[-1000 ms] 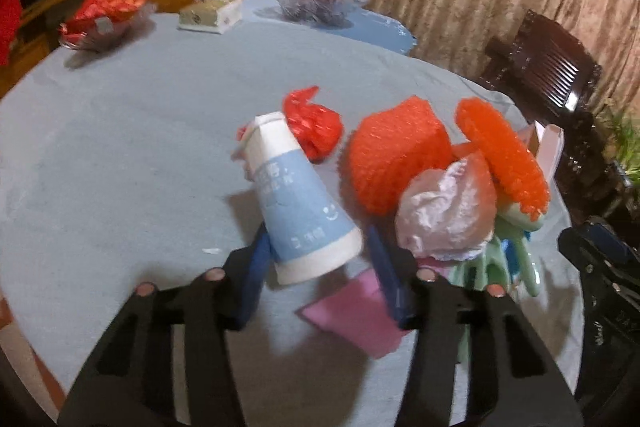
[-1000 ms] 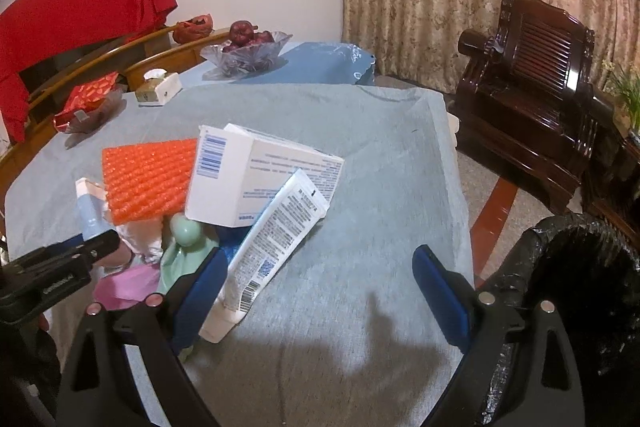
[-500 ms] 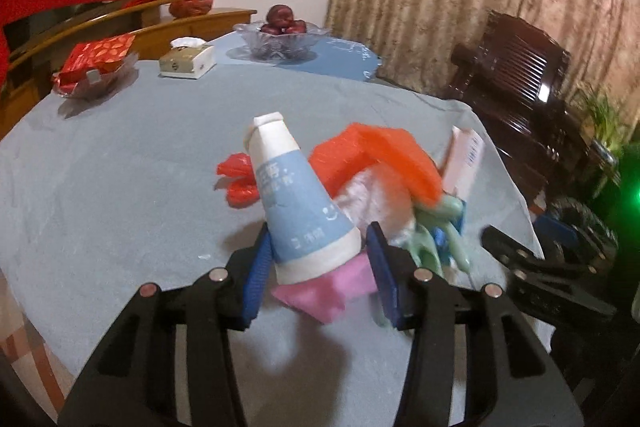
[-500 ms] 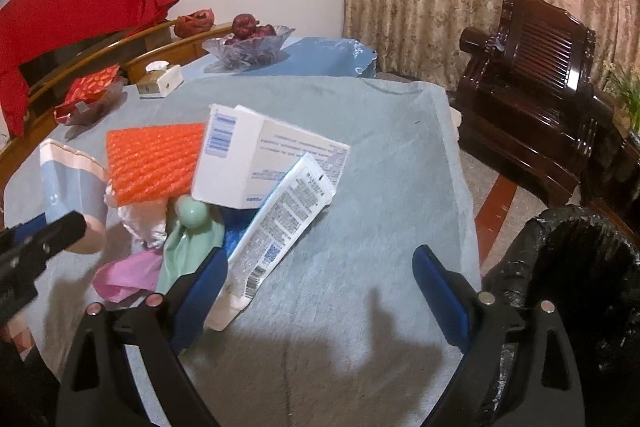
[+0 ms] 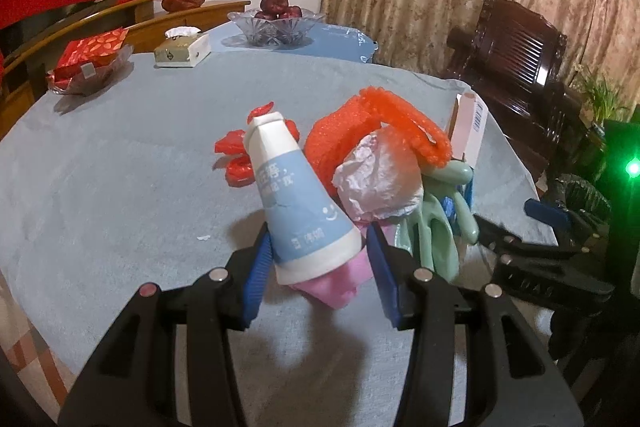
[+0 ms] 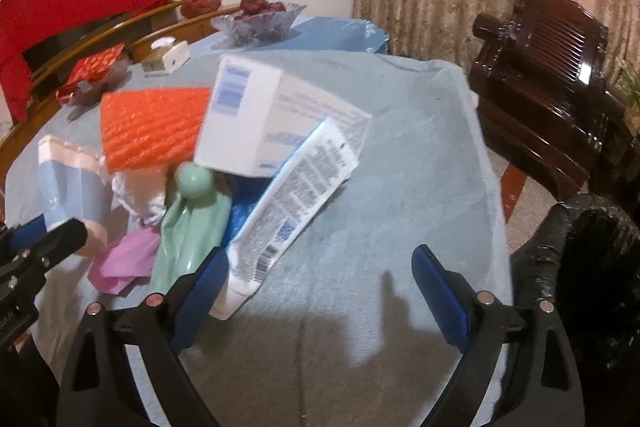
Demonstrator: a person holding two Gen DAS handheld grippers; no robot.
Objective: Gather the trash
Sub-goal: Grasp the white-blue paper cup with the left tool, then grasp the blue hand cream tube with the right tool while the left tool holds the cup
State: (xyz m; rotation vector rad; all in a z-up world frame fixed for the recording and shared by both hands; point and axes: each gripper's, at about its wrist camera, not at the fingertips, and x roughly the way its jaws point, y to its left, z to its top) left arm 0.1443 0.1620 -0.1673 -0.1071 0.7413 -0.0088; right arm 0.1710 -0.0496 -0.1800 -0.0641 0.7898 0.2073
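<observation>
My left gripper is shut on a blue and white paper cup, held bottom end away from me above the grey tablecloth. Behind it lies the trash pile: orange bubble wrap, a crumpled white bag, a green glove, pink paper and a red wrapper. In the right wrist view my right gripper stands open over the cloth. A white tube lies by its left finger under a white box. The cup shows at the left.
A black-lined trash bin stands off the table's right edge, below a dark wooden chair. At the table's far side are a tissue box, a glass fruit bowl and a dish of red packets.
My left gripper has lifted a little and swung right with the cup in it, so the chair and right gripper come into its view. The right gripper has hardly moved.
</observation>
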